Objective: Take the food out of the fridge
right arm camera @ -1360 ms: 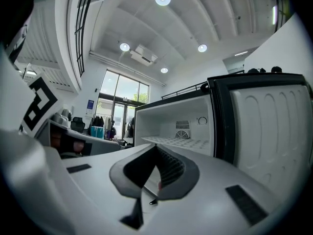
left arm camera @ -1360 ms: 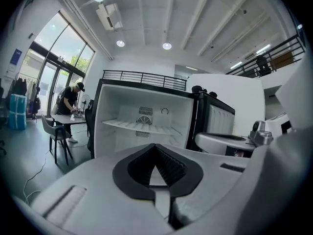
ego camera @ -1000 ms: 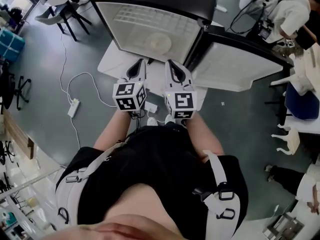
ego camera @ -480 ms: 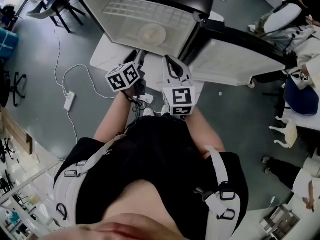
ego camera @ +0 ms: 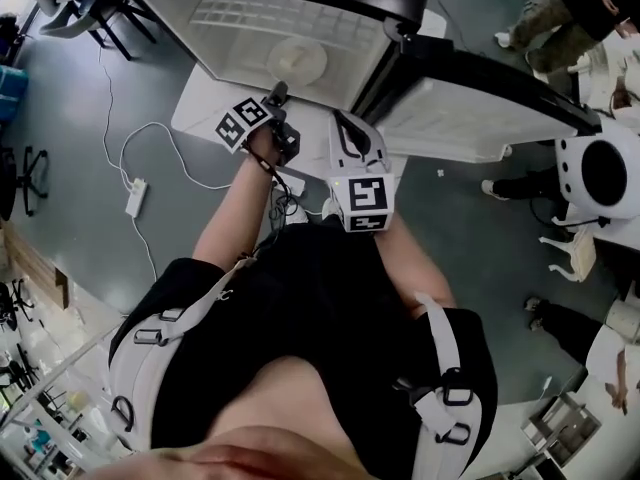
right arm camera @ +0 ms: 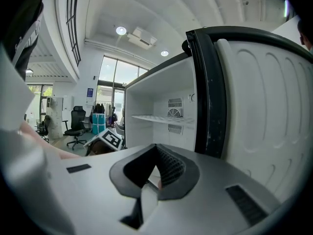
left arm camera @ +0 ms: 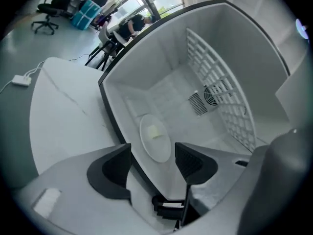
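The small black-framed fridge [ego camera: 215,23] stands open, white inside. On its floor lies a white plate [ego camera: 297,60] with a pale piece of food [left arm camera: 155,131] on it. My left gripper [left arm camera: 152,155], rolled to one side, is at the fridge's mouth just short of the plate [left arm camera: 155,146]. Its jaws are opening and nothing is between them. In the head view the left gripper [ego camera: 277,95] points at the opening. My right gripper [ego camera: 350,136] hangs back beside it, in front of the open door [ego camera: 470,118]. In its own view the right gripper [right arm camera: 155,166] looks shut and empty.
A wire shelf [left arm camera: 220,92] spans the fridge, with a fan vent [left arm camera: 208,96] on the back wall. The fridge rests on a white board [ego camera: 205,118] on the grey floor. A power strip [ego camera: 133,200] and cable lie left. Chairs and seated people are at the right.
My left gripper has moved forward and down to the fridge opening, rolled about its own axis, and its jaws have parted. The right gripper has hardly shifted.
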### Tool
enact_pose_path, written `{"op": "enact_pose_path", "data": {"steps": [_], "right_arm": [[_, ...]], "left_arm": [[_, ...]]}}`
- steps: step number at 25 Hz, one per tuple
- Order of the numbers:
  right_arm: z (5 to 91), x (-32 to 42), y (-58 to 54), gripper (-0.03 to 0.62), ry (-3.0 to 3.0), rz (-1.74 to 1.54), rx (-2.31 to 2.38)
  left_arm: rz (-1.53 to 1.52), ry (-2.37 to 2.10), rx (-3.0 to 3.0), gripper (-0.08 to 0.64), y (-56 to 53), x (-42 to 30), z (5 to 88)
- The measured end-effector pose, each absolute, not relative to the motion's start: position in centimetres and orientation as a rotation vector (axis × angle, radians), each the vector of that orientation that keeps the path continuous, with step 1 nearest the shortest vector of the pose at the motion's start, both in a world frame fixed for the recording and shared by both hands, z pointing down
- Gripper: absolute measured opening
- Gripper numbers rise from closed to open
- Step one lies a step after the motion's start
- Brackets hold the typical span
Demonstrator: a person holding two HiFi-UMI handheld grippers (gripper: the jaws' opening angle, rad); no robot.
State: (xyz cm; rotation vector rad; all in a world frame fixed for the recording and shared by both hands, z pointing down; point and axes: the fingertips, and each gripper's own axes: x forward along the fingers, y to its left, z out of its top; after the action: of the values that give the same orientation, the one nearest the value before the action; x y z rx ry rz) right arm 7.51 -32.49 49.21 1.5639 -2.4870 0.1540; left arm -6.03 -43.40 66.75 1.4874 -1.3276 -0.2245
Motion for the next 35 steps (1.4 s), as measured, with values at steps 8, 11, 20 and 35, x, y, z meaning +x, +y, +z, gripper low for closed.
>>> {"op": "enact_pose_path", "data": {"steps": [8,11,20,35], "right_arm": [[50.5,7.6,-32.4,0.008,-2.465,0.162,1.516],[50.9,7.4,-32.4,0.008,-2.461,0.164,1.493],[51.8,8.2,-33.1,0.008,-2.44,0.198,1.511],[51.8,8.7,-33.2,0.008,-2.441,0.204,1.533]], "left_arm": [[-0.149,-1.358,1.25,0.29,-45.2,-5.9,73.3],[-0.15,-1.366,1.192,0.29,-45.7,-6.1,74.5],[-0.105,-1.396,1.144,0.296,-47.4,-5.4,75.1],[-0.237,-1.266,1.154,0.06,-44.7,-5.9,73.8]]}}
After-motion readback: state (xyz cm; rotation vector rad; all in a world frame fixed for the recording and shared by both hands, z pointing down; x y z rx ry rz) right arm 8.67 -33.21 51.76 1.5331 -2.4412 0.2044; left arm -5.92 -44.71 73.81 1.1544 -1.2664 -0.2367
